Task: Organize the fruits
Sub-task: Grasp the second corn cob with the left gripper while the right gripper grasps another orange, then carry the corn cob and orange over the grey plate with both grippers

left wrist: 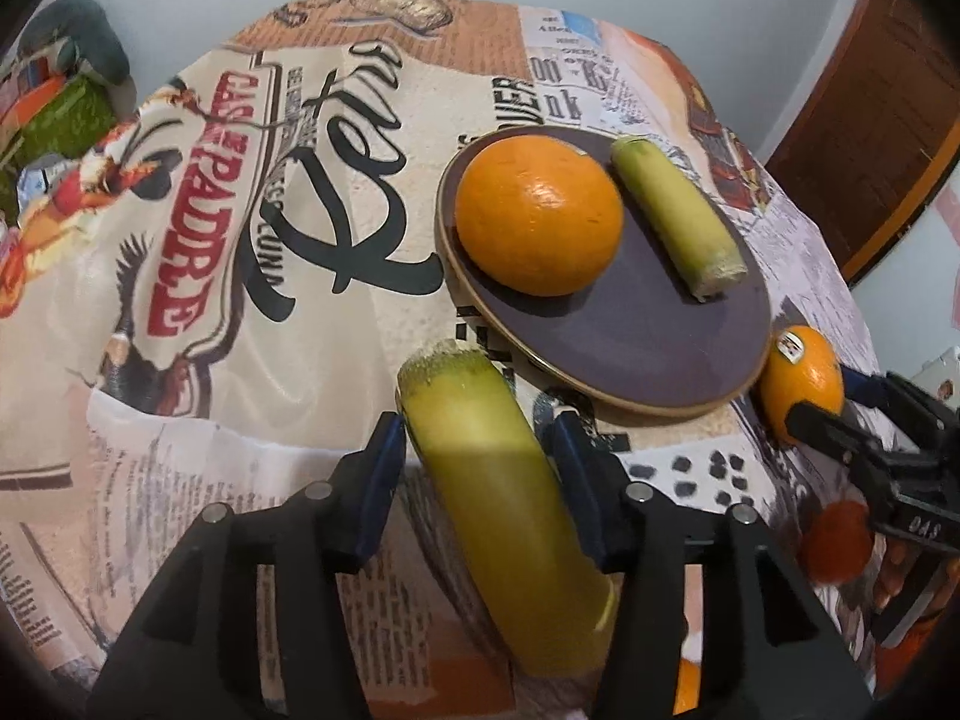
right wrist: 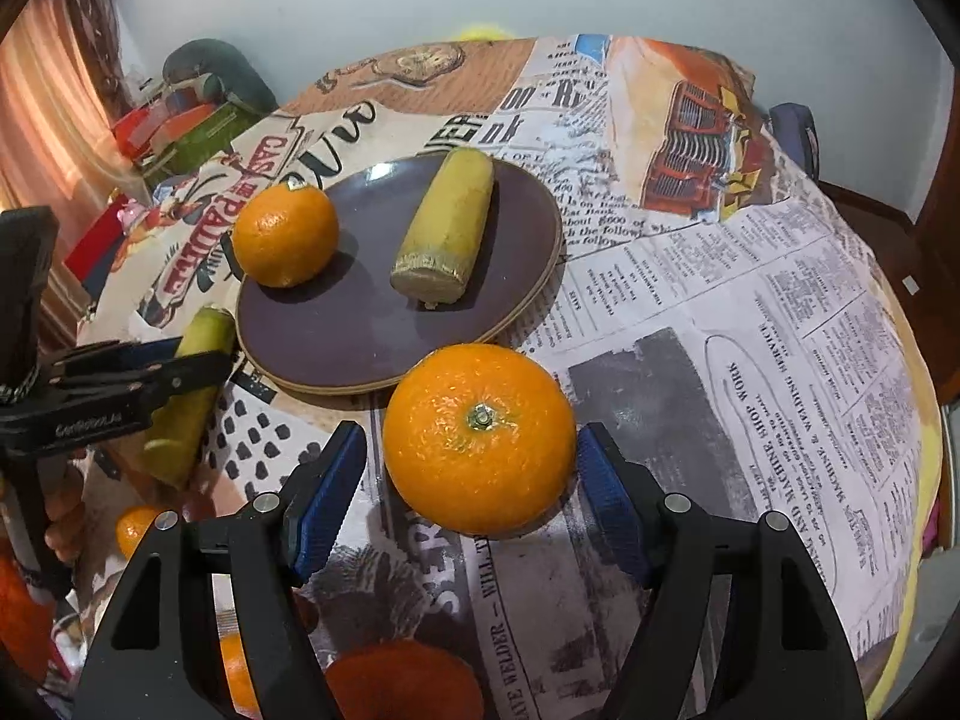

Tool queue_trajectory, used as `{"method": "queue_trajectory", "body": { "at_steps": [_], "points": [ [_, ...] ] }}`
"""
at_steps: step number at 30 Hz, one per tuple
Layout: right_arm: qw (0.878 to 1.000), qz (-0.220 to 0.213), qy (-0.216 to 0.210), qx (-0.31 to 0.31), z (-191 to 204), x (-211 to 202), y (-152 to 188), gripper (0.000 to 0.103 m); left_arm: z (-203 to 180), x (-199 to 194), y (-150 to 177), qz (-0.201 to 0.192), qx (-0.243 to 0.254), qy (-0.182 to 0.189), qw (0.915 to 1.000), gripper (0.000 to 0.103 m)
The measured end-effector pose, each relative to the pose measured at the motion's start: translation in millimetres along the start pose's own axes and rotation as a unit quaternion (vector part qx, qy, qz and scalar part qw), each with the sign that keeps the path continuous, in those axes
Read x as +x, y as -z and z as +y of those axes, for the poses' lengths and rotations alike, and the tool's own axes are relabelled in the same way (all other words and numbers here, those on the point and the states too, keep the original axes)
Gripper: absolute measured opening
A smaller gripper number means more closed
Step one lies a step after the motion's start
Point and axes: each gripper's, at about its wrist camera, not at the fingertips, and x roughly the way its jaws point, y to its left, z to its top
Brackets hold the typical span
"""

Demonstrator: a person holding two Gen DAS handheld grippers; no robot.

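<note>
Plate holds orange; clutter behind, perhaps boxes.

- Two oranges: one on the plate, ahead, one between the right claw's jaws.
- Two bananas: one on the plate, one between the left claw's jaws.
- One plate.

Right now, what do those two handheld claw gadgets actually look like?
Both are alike: the left gripper and right gripper have angular black plastic fingers with silver pins, tipped with ribbed blue pads. White lettering marks the left one's side.
</note>
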Motion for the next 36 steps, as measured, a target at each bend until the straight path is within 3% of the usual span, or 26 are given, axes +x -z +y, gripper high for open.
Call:
{"method": "queue_trajectory", "body": {
  "at_steps": [5, 9, 15, 26, 36],
  "points": [
    [1.000, -0.004, -0.004, 0.003, -2, 2, 1, 0.070, -1, -1, 0, -0.013, 0.002, -0.001, 0.9999, 0.048],
    [1.000, -0.009, -0.005, 0.007, -6, 0, 1, 0.063, -3, -10, 2, -0.018, 0.003, 0.009, 0.9998, 0.043],
    [1.000, -0.016, -0.001, 0.005, -3, -8, 3, 0.062, -13, -46, 4, -0.053, 0.016, 0.016, 0.9983, 0.038],
    [0.996, -0.086, 0.020, -0.013, 8, -64, -10, 0.062, -36, -114, 1, -0.122, 0.031, 0.021, 0.9918, 0.036],
    [0.992, -0.124, 0.032, -0.025, 13, -84, -22, 0.062, -62, -121, -12, -0.136, 0.053, 0.038, 0.9885, 0.036]
  ]
}}
